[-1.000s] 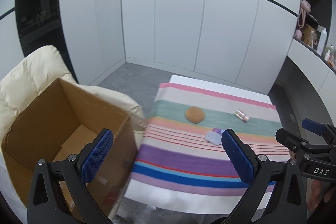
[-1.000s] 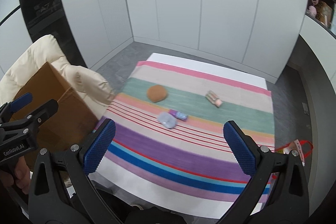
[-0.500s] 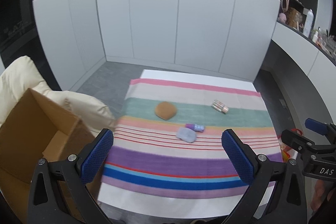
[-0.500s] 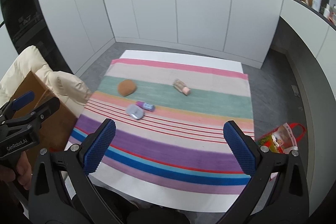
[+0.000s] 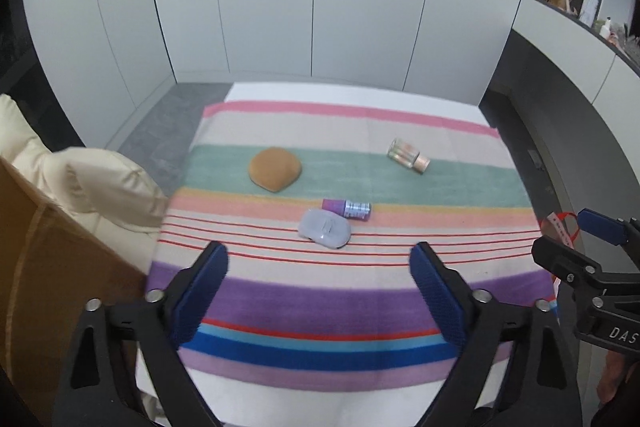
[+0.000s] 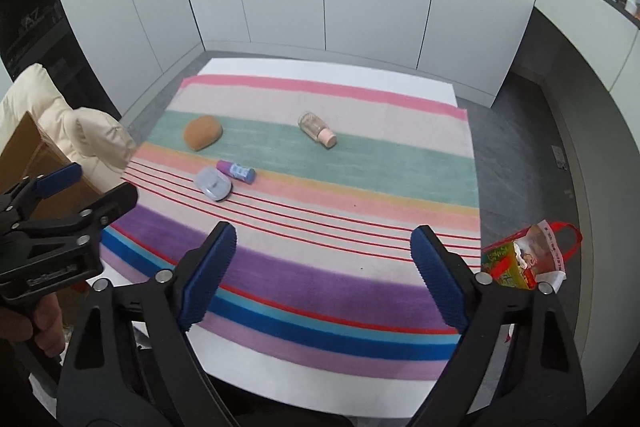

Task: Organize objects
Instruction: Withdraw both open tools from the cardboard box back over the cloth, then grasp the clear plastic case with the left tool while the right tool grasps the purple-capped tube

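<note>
Four objects lie on a striped cloth (image 5: 320,299) (image 6: 360,187): a brown round sponge (image 5: 274,169) (image 6: 202,132), a small purple bottle (image 5: 347,208) (image 6: 236,171), a pale lilac oval case (image 5: 325,228) (image 6: 212,183) touching it, and a clear bottle with a pink cap (image 5: 408,155) (image 6: 317,129). My left gripper (image 5: 320,279) is open and empty above the near part of the cloth. My right gripper (image 6: 322,259) is open and empty to its right. Each gripper shows at the edge of the other's view.
A cardboard box (image 5: 48,267) (image 6: 36,163) stands at the left on a cream padded chair (image 5: 100,183) (image 6: 80,119). A red and green bag (image 6: 524,259) lies on the floor right of the table. White cabinet walls stand behind, shelves with items at the upper right.
Both grippers have swung to the right, away from the box, and now face the cloth with the objects centred. Both stay open and empty.
</note>
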The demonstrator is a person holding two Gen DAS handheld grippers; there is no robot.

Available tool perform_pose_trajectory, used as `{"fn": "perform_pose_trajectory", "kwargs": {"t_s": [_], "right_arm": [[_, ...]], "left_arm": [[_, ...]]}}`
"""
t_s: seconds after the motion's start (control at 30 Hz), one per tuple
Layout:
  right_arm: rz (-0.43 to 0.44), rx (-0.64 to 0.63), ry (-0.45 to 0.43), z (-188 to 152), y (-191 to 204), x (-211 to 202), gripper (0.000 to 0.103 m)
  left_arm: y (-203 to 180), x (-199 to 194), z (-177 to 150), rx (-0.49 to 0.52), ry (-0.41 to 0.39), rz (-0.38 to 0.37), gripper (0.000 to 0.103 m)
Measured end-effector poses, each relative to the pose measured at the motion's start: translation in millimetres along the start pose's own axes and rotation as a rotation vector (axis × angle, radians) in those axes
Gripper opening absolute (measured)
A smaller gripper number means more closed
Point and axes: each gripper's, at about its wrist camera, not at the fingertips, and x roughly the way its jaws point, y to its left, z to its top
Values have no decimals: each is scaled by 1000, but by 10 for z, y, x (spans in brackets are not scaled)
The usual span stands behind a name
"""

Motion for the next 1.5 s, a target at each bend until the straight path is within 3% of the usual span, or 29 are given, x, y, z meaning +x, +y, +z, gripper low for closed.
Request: {"fn": "perform_pose_trajectory", "kwargs": {"t_s": [0.1, 0.33, 0.47, 0.6, 0.67, 0.83, 1.03, 1.33, 1.37, 1.5], "right_arm": [[-5, -17, 13, 27, 1, 204, 89], [16, -14, 66, 69, -10, 786, 75], [31, -2, 98, 54, -2, 1098, 73], [27, -21, 121, 30, 39, 1311, 72], [42, -11, 126, 25, 42, 1391, 72], [52, -28, 136, 40, 123, 1596, 72], [107, -57, 142, 114, 379, 1863, 72], [95, -183, 108, 305, 998, 2099, 73], [90, -199, 106, 312, 1043, 2114, 71], [98, -225, 105, 330, 1157, 2103, 46]], "left_arm": [[9, 246, -20, -6, 42, -2, 87], [-40, 832, -73, 31, 112, 8, 81], [-67, 1113, -65, 55, 123, -7, 80], [-75, 1396, -64, 63, 142, -8, 67], [-68, 1512, -67, 71, 150, -14, 65], [-65, 1536, -75, 124, 118, -49, 58], [308, 1474, -129, 26, 122, 16, 58], [679, 1419, -147, -23, 147, 58, 58], [705, 1416, -147, -23, 148, 59, 58], [736, 1404, -145, -21, 150, 54, 58]]}}
